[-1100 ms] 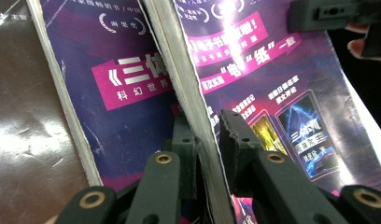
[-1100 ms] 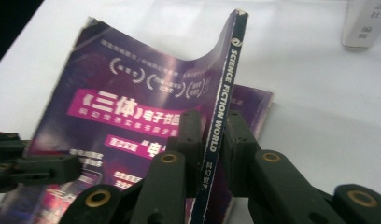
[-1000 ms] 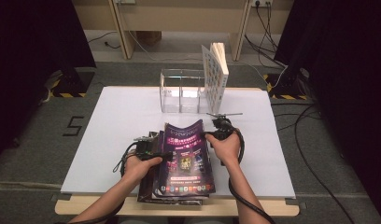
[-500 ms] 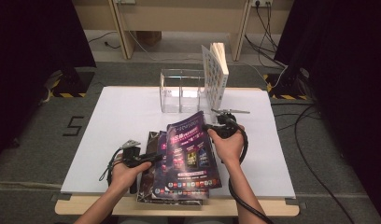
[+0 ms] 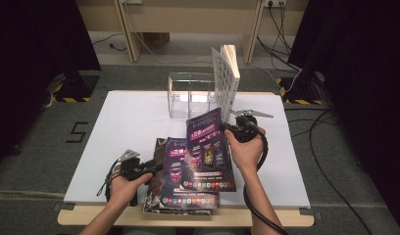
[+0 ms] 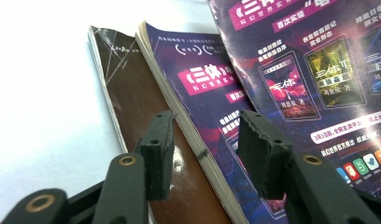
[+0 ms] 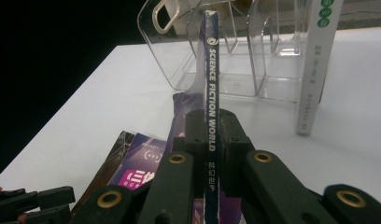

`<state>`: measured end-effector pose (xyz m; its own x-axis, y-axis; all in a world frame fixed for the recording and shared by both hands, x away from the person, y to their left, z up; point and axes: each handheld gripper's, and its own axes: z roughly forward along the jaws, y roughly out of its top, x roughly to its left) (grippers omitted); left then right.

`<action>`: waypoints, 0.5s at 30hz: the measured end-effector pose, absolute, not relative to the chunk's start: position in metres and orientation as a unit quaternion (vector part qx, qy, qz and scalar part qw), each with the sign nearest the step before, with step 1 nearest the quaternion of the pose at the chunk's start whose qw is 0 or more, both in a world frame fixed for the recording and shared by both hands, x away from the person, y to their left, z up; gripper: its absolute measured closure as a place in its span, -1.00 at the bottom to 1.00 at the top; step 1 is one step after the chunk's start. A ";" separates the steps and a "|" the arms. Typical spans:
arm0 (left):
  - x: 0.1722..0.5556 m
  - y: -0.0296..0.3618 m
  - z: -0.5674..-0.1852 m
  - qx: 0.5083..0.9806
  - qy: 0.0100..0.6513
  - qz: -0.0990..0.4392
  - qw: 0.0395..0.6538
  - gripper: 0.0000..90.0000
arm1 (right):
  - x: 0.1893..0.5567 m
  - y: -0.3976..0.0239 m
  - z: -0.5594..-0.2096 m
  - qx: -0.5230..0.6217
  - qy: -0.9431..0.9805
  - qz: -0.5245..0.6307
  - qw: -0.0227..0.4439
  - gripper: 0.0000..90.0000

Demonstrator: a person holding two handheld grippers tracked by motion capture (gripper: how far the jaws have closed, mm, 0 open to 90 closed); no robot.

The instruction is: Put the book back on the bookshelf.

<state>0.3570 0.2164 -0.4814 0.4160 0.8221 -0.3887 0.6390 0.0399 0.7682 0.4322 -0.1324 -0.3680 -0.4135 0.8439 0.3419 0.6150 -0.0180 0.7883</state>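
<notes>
We hold the top magazine (image 5: 207,149) by its spine in the right tongs (image 5: 231,128) — clamped tight, tilted up off the stack — with the clear rack (image 5: 190,95) just beyond it, while the left tongs (image 5: 158,168), jaws just spread and empty, sit beside the magazines left on the bench (image 5: 119,122).

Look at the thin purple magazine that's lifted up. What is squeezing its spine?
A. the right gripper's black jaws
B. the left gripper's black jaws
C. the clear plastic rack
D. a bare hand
A: in the right gripper view the right gripper has its black jaws pressed on both sides of the thin purple magazine at its spine, while the left gripper stands open over the stack.
</notes>
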 end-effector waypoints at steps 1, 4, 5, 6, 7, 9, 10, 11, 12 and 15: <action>0.357 0.216 -0.481 0.686 0.532 0.094 0.487 0.20 | 0.432 -0.132 -0.368 0.528 0.691 0.480 0.119 0.88; 0.357 0.216 -0.482 0.686 0.533 0.096 0.486 0.18 | 0.432 -0.133 -0.364 0.527 0.688 0.482 0.125 0.88; 0.357 0.216 -0.482 0.687 0.533 0.096 0.485 0.17 | 0.433 -0.134 -0.363 0.528 0.687 0.483 0.127 0.88; 0.357 0.216 -0.482 0.687 0.533 0.096 0.485 0.17 | 0.433 -0.134 -0.362 0.527 0.686 0.484 0.129 0.88; 0.357 0.216 -0.482 0.687 0.533 0.096 0.485 0.17 | 0.432 -0.135 -0.360 0.527 0.685 0.485 0.132 0.88; 0.357 0.217 -0.482 0.688 0.532 0.096 0.484 0.16 | 0.431 -0.134 -0.356 0.527 0.681 0.489 0.139 0.88; 0.357 0.217 -0.482 0.687 0.533 0.096 0.485 0.16 | 0.431 -0.134 -0.356 0.527 0.681 0.489 0.139 0.88; 0.357 0.217 -0.482 0.687 0.533 0.097 0.485 0.16 | 0.432 -0.135 -0.355 0.524 0.681 0.490 0.144 0.88; 0.357 0.217 -0.481 0.686 0.533 0.097 0.485 0.16 | 0.431 -0.134 -0.353 0.525 0.681 0.490 0.146 0.88; 0.357 0.218 -0.480 0.686 0.532 0.099 0.486 0.16 | 0.432 -0.133 -0.349 0.522 0.682 0.489 0.154 0.88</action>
